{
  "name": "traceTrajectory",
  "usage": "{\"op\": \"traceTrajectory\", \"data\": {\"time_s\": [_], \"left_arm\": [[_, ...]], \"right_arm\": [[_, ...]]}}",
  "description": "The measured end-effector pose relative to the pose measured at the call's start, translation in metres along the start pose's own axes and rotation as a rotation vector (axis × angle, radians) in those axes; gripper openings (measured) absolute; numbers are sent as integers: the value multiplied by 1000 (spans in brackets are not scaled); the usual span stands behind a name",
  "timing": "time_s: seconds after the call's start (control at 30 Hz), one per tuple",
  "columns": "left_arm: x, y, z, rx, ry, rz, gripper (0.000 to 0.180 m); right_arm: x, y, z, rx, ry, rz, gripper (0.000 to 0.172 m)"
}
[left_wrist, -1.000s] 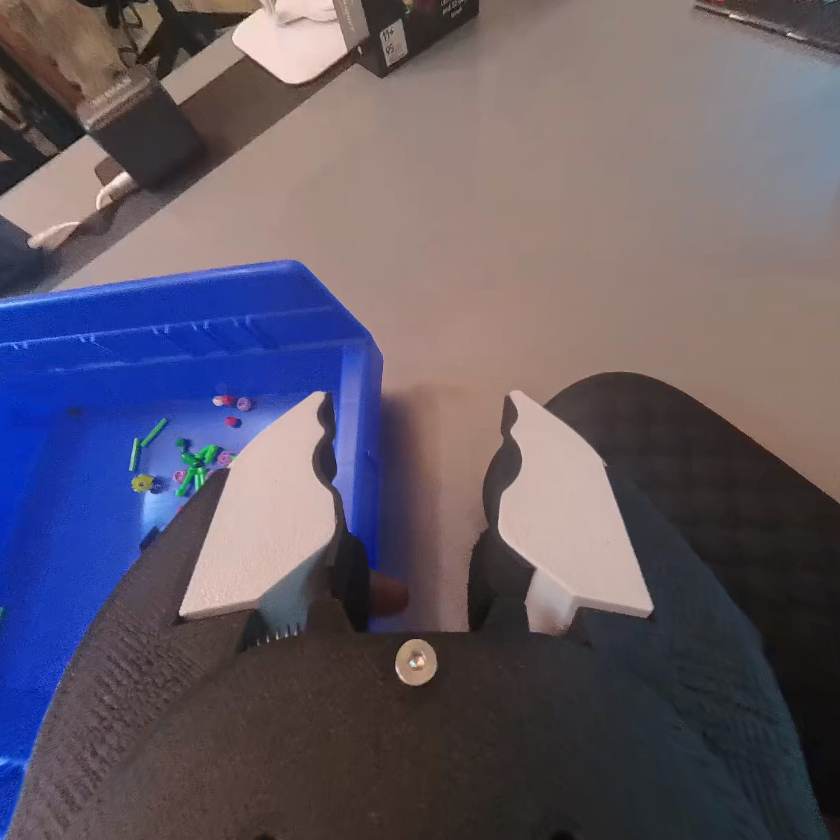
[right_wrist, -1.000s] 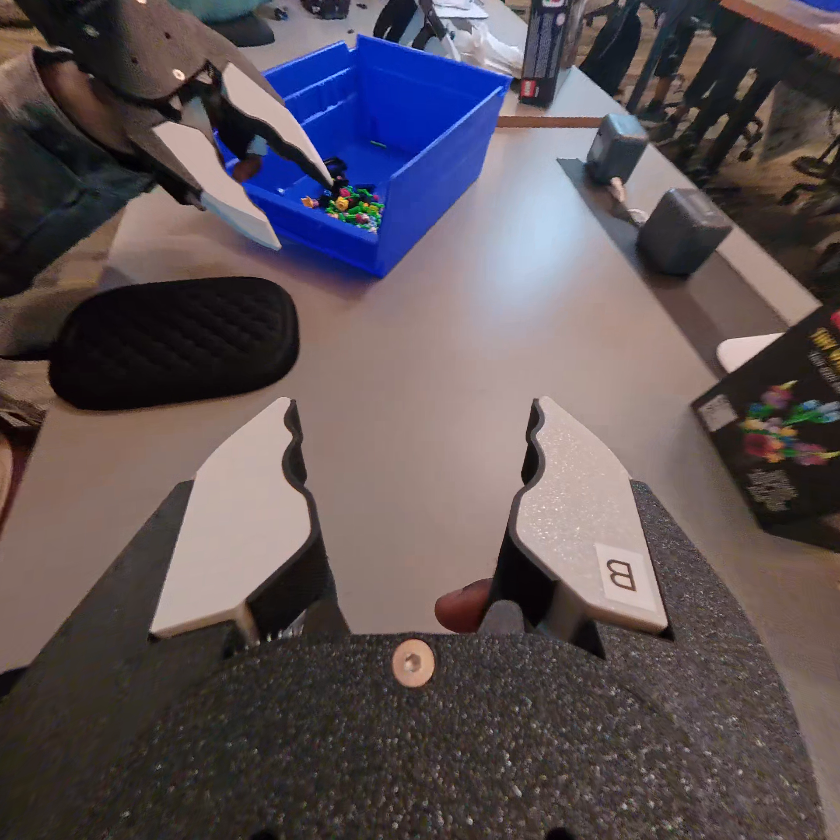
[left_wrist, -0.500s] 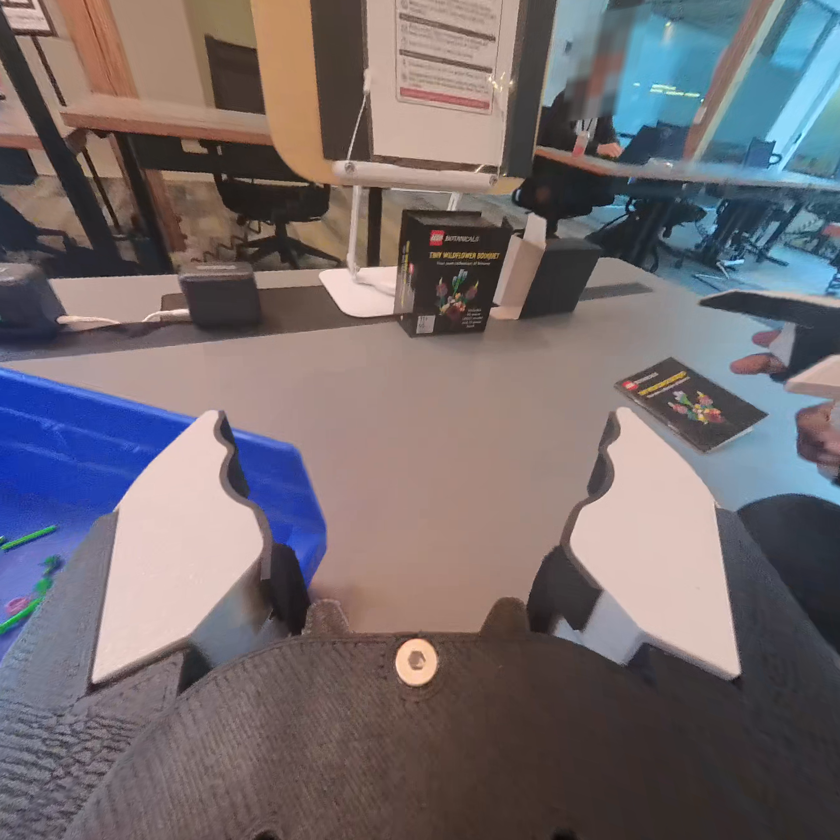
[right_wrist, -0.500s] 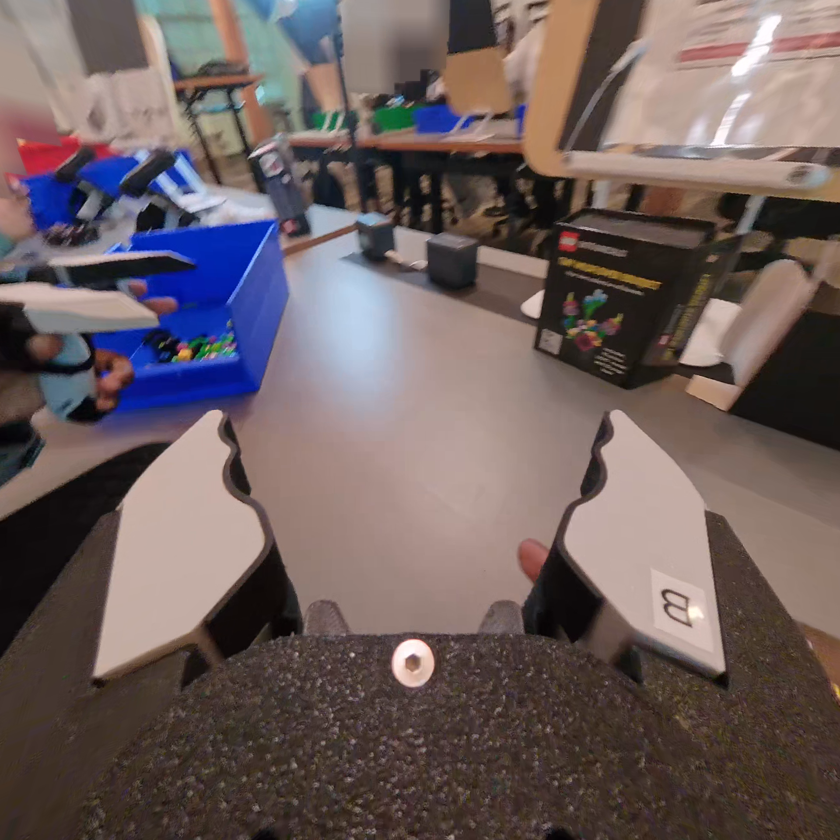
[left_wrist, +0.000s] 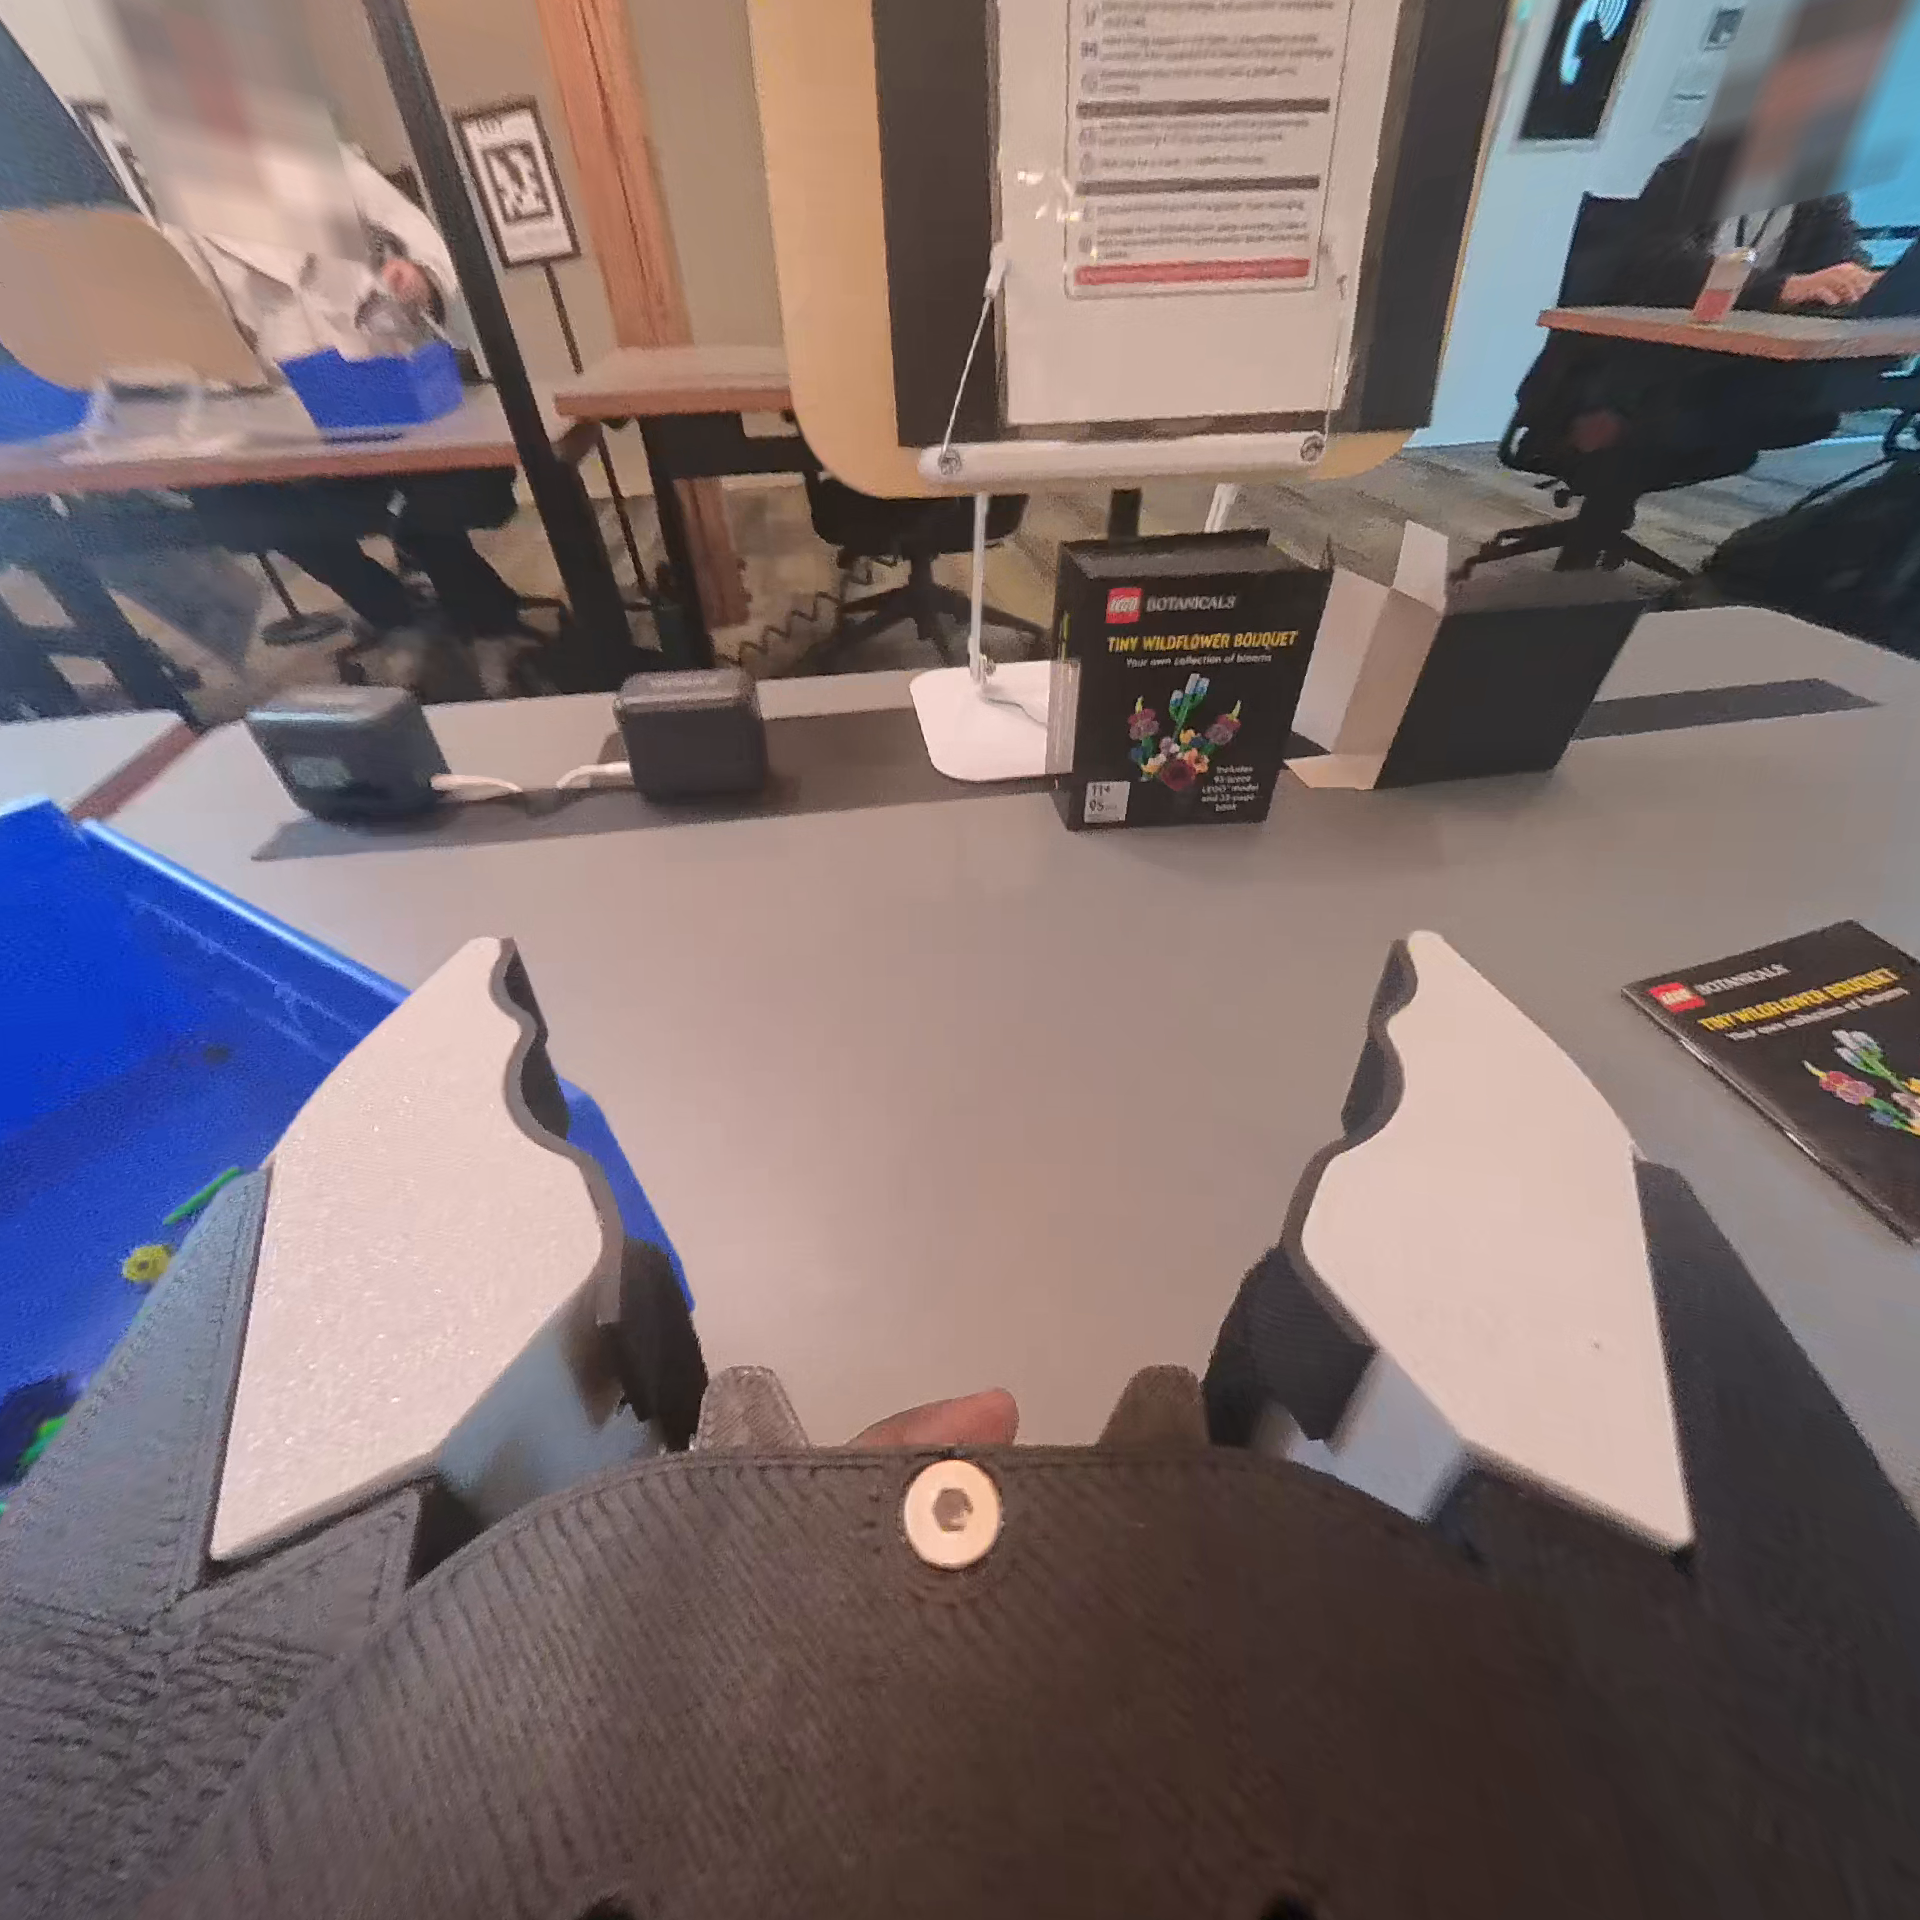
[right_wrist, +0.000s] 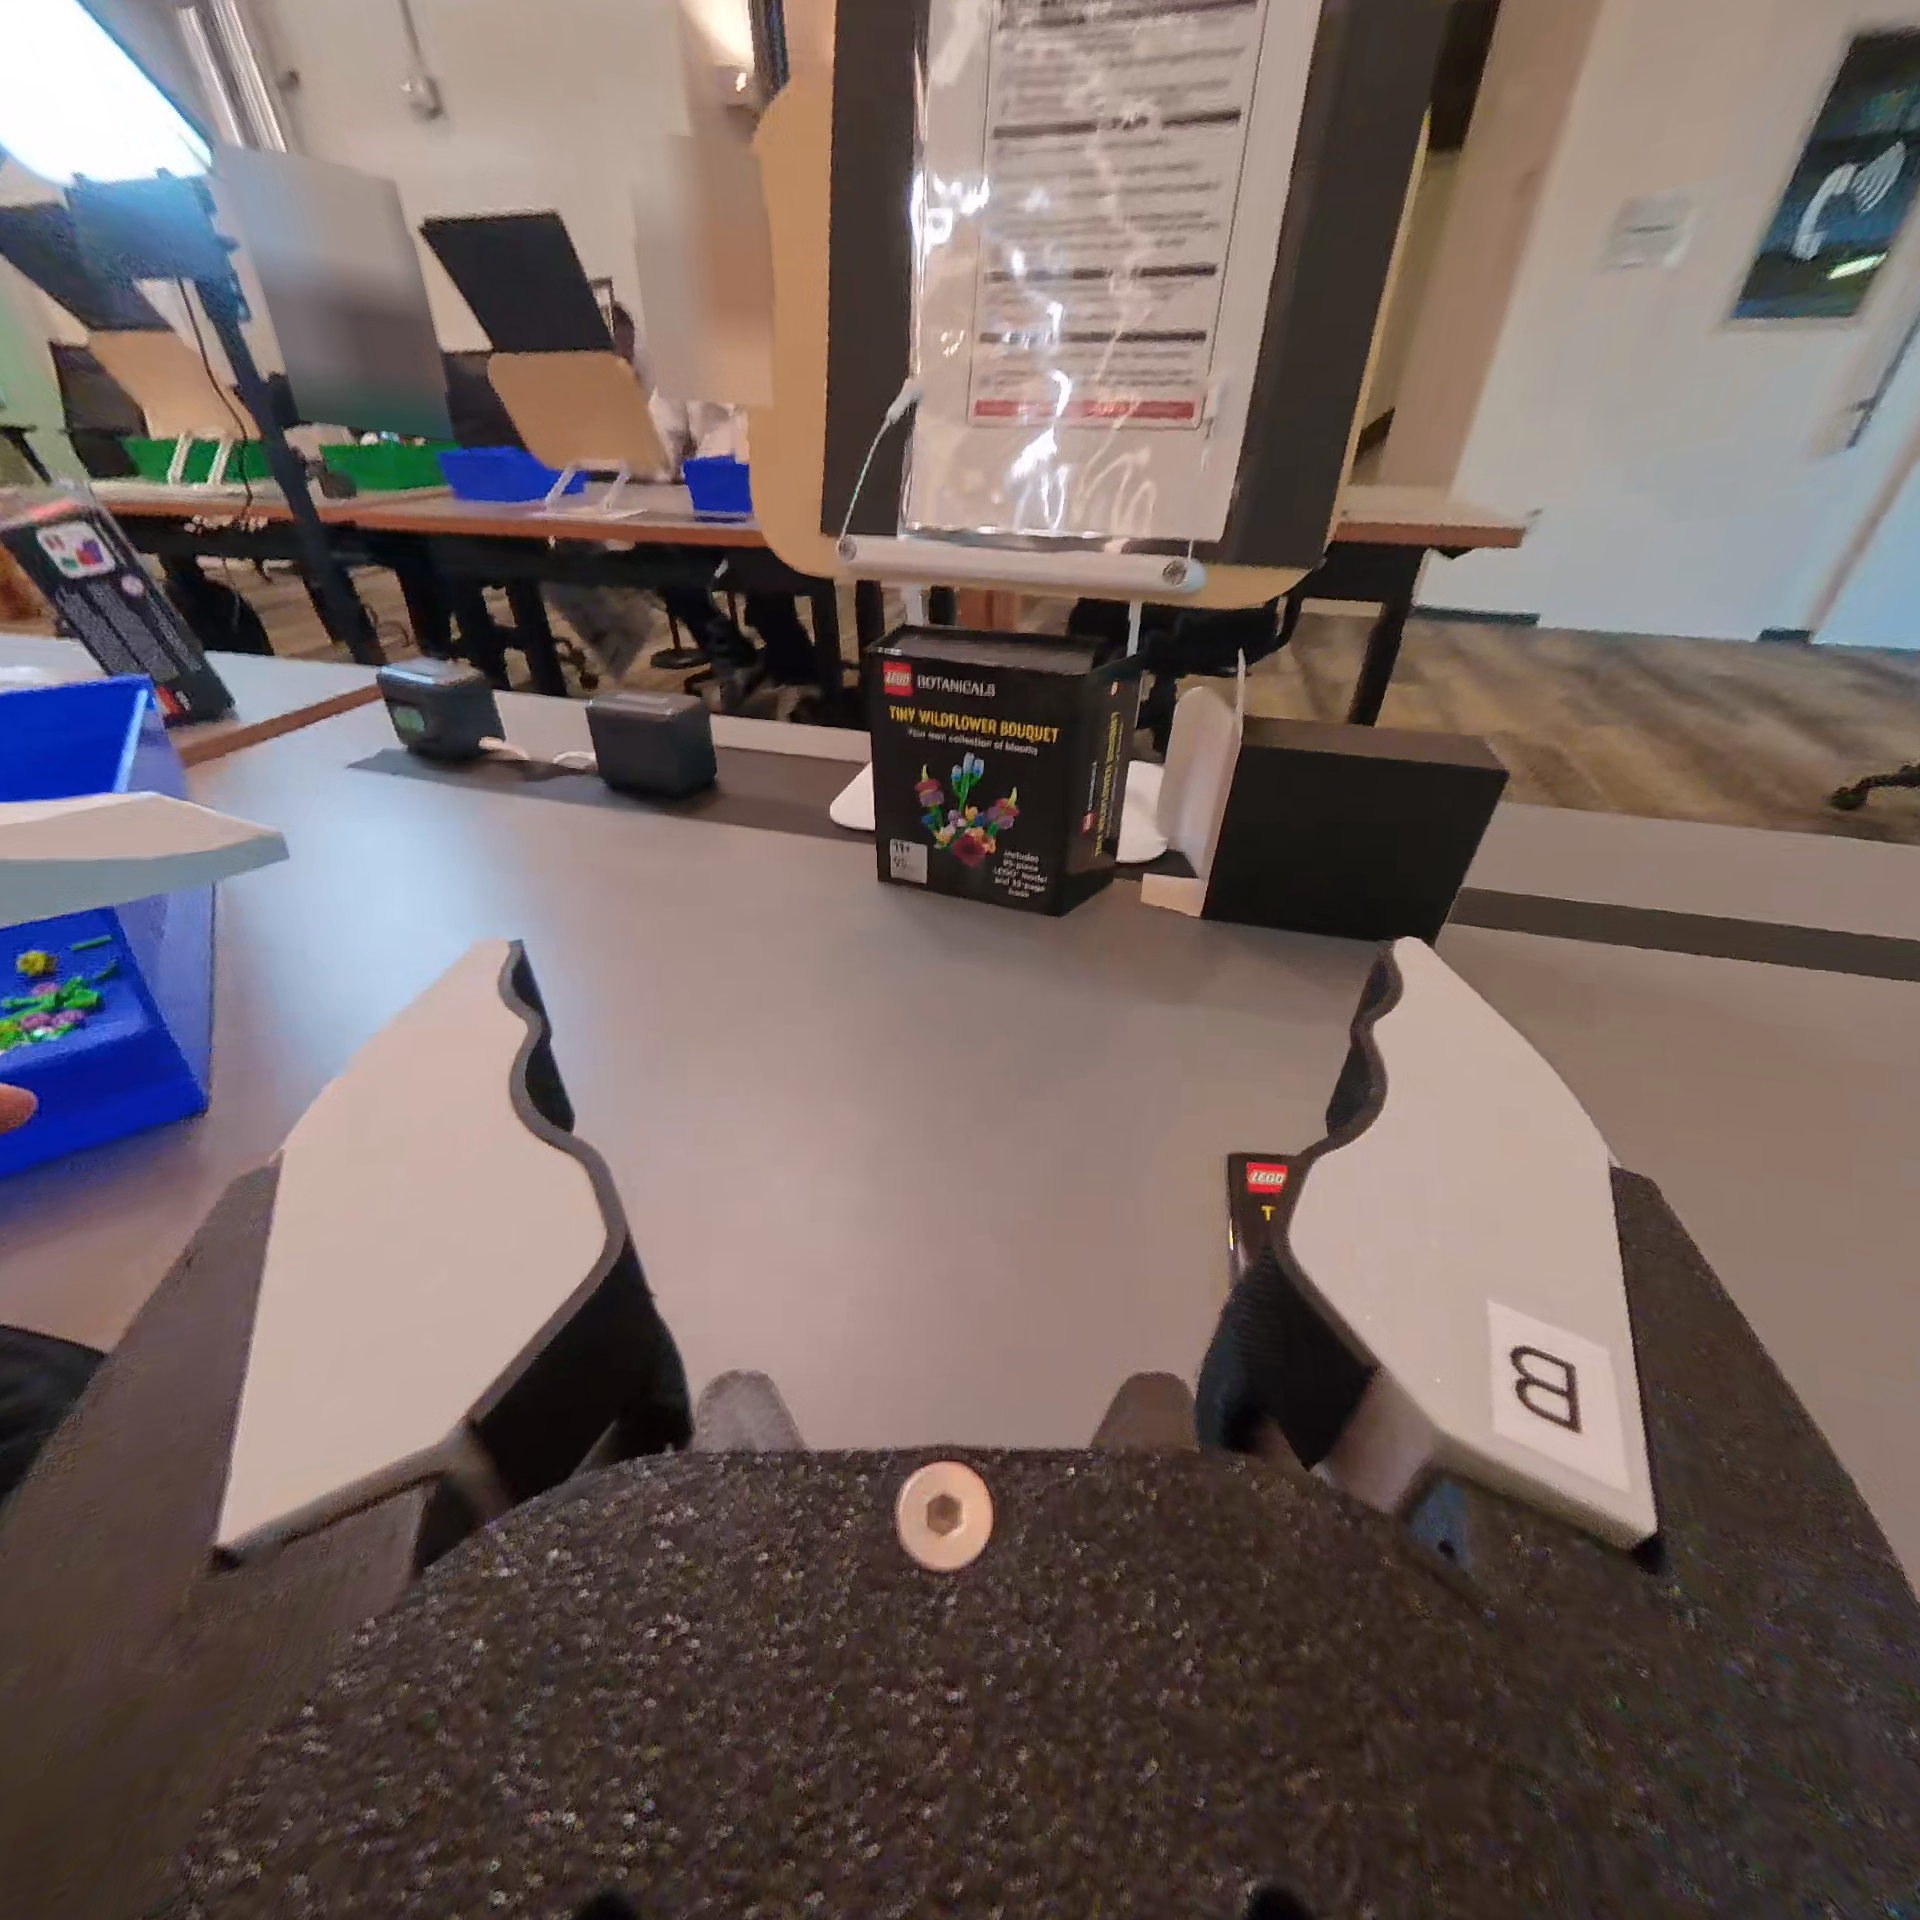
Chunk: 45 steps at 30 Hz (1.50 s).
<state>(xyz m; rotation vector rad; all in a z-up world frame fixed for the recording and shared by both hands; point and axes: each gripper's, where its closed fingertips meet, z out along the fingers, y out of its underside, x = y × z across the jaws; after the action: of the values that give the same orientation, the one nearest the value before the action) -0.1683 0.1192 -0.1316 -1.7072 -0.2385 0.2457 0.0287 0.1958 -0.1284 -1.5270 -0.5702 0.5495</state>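
Both grippers — left gripper (left_wrist: 956, 945), right gripper (right_wrist: 951, 945) — spread wider than before, empty; booklet (right_wrist: 1259, 1195) mostly hidden (behind right finger), blue bin (left_wrist: 156, 997) cut off.

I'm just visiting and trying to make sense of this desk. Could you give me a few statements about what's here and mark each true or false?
1. Both the left gripper and the right gripper stand wide open with nothing between their fingers. True.
2. The blue bin is empty. False: small coloured pieces lie in it.
3. A black flower-picture box stands upright on the grey table. True.
4. The black booklet leans against that box. False: it lies flat, apart from it.
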Motion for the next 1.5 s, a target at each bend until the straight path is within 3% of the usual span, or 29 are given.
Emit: {"op": "traceTrajectory", "data": {"time_s": [0.17,0.23,0.37,0.4,0.43,0.47,0.5,0.7,0.87,0.97,1.13,1.33,1.5], "left_arm": [[16,9,11,-4,29,-21,142],[15,21,15,6,35,-33,126],[13,35,16,-2,60,-75,123],[15,35,15,0,75,-40,108],[25,35,13,1,139,13,55],[33,35,12,6,187,12,0],[39,38,12,-3,209,10,0],[35,65,25,-136,99,155,0],[24,73,29,-191,1,246,0],[20,72,28,-186,-41,305,0],[20,64,25,-149,-105,423,0],[19,59,24,-127,-147,501,0],[22,49,22,-82,-187,650,0]], "right_arm": [[2,7,-3,79,47,-54,121],[3,15,-1,67,46,-39,120],[6,13,-3,87,50,-18,120],[6,16,-2,71,41,-11,118],[2,18,-1,60,13,-14,93],[-7,19,-3,56,-56,-40,30],[-15,19,-4,64,-112,-61,0],[-41,2,-24,109,-165,-182,0],[-157,-34,-87,213,-589,-183,0],[-214,-19,-111,93,-797,-202,0],[-229,13,-102,-27,-783,-307,0],[-222,18,-94,-27,-694,-395,0],[-214,23,-98,-115,-679,-460,0]]}}
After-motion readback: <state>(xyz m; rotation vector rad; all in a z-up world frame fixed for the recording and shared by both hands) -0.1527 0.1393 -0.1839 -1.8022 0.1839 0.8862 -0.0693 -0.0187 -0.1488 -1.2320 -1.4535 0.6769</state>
